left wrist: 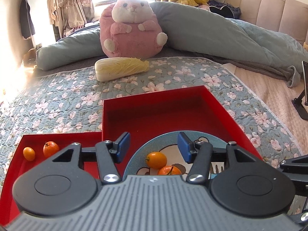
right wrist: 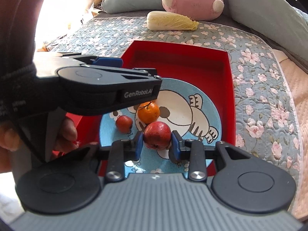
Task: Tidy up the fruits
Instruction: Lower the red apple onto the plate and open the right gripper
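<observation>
A blue cartoon plate point(right wrist: 211, 113) lies in a big red tray point(right wrist: 227, 73). My right gripper point(right wrist: 156, 142) is shut on a red apple point(right wrist: 156, 136) just over the plate. An orange tangerine point(right wrist: 149, 112) and a small red fruit point(right wrist: 124, 123) lie on the plate. My left gripper point(left wrist: 153, 147) is open and empty above the plate point(left wrist: 134, 159), over a kumquat point(left wrist: 156, 160) and a tangerine point(left wrist: 169, 171). A second red tray point(left wrist: 57, 136) to the left holds a kumquat point(left wrist: 29, 154) and a tangerine point(left wrist: 50, 149). The left gripper shows in the right wrist view point(right wrist: 107, 62).
A napa cabbage point(left wrist: 121, 68) lies on the floral quilt point(left wrist: 57, 96) beyond the trays. A pink plush rabbit point(left wrist: 130, 25) and a grey-blue duvet point(left wrist: 211, 32) lie behind it. A black phone stand point(left wrist: 304, 96) stands at the far right.
</observation>
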{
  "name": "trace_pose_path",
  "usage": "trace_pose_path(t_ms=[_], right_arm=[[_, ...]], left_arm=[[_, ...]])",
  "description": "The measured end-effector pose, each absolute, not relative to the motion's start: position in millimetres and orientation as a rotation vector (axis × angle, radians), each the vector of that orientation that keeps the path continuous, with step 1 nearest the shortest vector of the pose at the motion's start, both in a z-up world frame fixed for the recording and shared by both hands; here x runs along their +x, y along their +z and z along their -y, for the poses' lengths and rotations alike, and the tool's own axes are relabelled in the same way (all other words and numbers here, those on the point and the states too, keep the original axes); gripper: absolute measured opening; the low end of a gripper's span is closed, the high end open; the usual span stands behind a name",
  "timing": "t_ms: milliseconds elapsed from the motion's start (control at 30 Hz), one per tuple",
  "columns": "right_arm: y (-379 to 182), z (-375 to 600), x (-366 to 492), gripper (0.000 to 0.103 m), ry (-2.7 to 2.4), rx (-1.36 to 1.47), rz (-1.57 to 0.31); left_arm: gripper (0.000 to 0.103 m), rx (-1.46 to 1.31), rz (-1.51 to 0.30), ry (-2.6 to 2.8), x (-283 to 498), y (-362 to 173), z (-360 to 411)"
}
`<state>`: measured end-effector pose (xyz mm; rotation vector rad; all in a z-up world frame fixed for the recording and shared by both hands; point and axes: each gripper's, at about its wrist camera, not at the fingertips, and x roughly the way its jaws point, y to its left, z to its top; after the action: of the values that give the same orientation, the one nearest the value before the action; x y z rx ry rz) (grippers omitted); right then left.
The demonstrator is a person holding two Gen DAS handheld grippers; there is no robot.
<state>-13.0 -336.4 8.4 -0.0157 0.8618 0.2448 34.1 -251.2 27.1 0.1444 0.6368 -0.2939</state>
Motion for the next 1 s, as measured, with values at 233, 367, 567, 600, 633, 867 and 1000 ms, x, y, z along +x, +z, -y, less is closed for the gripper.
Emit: trace_pose_path(t_ms=[233, 367, 567, 600, 633, 867, 1000], right_arm=[[8, 334, -10, 0.035, 0.229, -0.022, -0.860], [7, 333, -7, 0.035, 0.219, -0.014, -0.862], [5, 327, -1, 0.035, 0.214, -0.026, -0.863], [5, 326, -1, 0.035, 0.212, -0.025, -0.861], [5, 325, 0, 0.035, 0.213, -0.025, -0.859], [3, 315, 9, 0.035, 0.215, -0.039, -0.863], [3, 314, 13, 0.036, 0.204, -0.037, -0.865]], left_arm=[[0.065, 0.152, -0.620, -0.291, 31, 32, 244], [0.065, 0.148, -0.613, -0.288, 30, 34, 238], [0.065, 0.147, -0.611, -0.281, 31, 35, 227], [0.065, 0.147, -0.611, -0.278, 31, 35, 225], [0.065, 0.146, -0.612, -0.276, 32, 35, 223], [0.066, 0.147, -0.607, -0.273, 32, 37, 213], [0.066, 0.142, -0.604, -0.273, 32, 38, 207]])
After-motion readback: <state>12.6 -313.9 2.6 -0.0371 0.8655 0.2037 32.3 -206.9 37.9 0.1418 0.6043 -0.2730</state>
